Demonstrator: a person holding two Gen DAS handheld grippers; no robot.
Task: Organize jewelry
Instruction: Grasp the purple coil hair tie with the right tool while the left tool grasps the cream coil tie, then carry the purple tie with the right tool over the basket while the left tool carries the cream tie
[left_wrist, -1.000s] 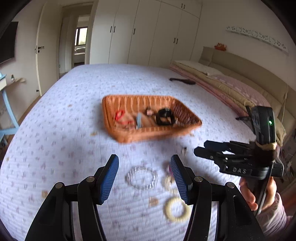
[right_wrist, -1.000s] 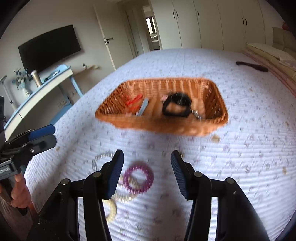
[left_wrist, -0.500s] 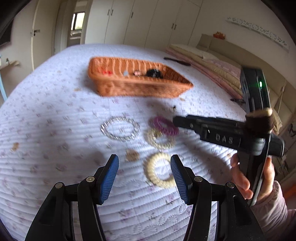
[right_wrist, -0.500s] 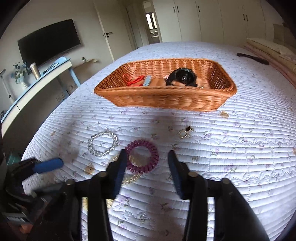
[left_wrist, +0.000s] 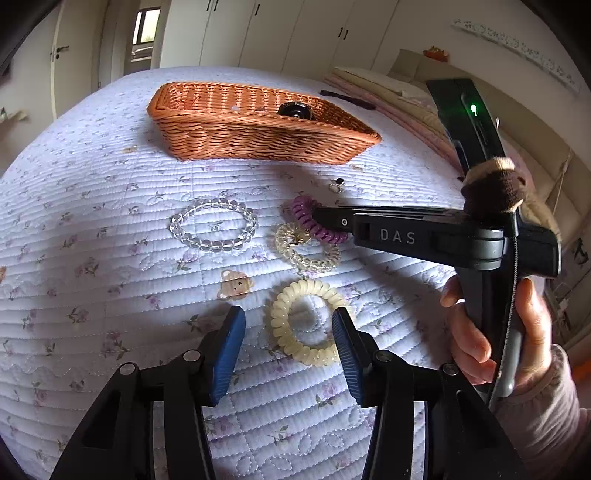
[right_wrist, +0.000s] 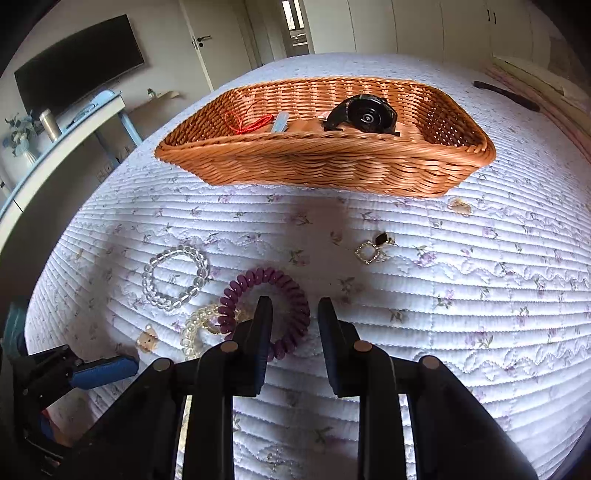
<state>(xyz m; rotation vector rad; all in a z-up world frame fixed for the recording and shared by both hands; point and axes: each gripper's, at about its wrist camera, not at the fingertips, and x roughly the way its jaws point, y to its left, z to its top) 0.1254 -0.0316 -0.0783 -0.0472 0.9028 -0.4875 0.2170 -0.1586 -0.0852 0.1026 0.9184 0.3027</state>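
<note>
A wicker basket (left_wrist: 258, 136) (right_wrist: 325, 166) sits on the quilted bed, holding a black watch (right_wrist: 364, 114), a red cord (right_wrist: 247, 123) and a pale blue piece. In front of it lie a clear bead bracelet (left_wrist: 212, 225) (right_wrist: 175, 277), a purple coil hair tie (left_wrist: 314, 221) (right_wrist: 266, 295), a clear coil tie (left_wrist: 306, 251), a cream coil tie (left_wrist: 306, 325) and a small earring (right_wrist: 373, 249). My left gripper (left_wrist: 288, 332) is open, its fingers either side of the cream tie. My right gripper (right_wrist: 293, 314) is partly closed, its fingers straddling the near right side of the purple tie.
A small bear charm (left_wrist: 236, 284) lies left of the cream tie. A dark object (right_wrist: 506, 94) lies far back on the bed near the pillows. A desk (right_wrist: 59, 136) and a TV stand beyond the bed's left edge.
Both grippers have dropped toward the quilt and moved forward. The right gripper's fingers have narrowed around the purple tie; the left now frames the cream tie.
</note>
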